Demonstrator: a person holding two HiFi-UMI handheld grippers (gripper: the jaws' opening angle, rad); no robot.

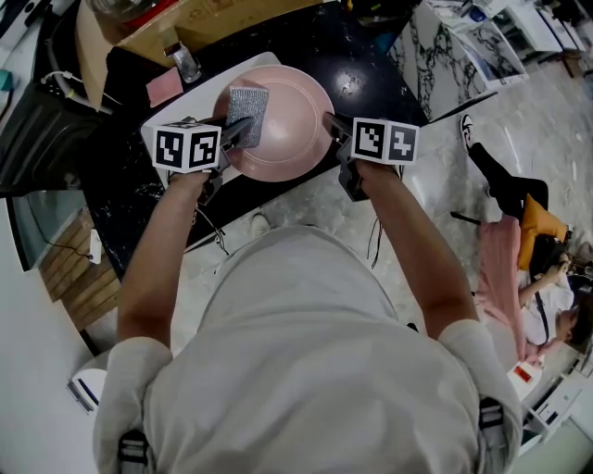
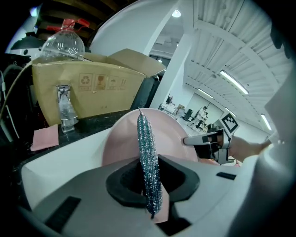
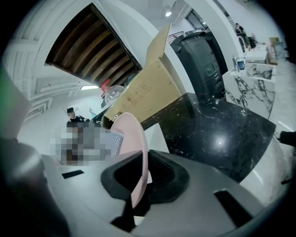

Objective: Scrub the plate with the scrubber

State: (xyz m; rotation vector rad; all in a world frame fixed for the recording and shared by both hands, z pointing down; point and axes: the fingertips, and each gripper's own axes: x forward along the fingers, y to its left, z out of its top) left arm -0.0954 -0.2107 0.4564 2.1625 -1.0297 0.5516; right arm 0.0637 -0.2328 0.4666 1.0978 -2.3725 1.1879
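Observation:
A pink plate (image 1: 289, 125) is held up over the white board (image 1: 163, 120), with my right gripper (image 1: 335, 130) shut on its right rim. In the right gripper view the plate (image 3: 137, 152) stands edge-on between the jaws. My left gripper (image 1: 233, 139) is shut on a silver glittery scrubber (image 1: 246, 113), which lies against the plate's left part. In the left gripper view the scrubber (image 2: 149, 162) stands edge-on between the jaws, in front of the plate (image 2: 166, 139), and the right gripper (image 2: 189, 140) shows at the plate's right rim.
A black stone counter (image 1: 361, 74) carries a cardboard box (image 1: 185, 23), a small clear bottle (image 1: 184, 61) and a pink cloth (image 1: 165, 88). A black bin (image 1: 28, 139) stands at the left. A person sits on the floor at the right (image 1: 528, 268).

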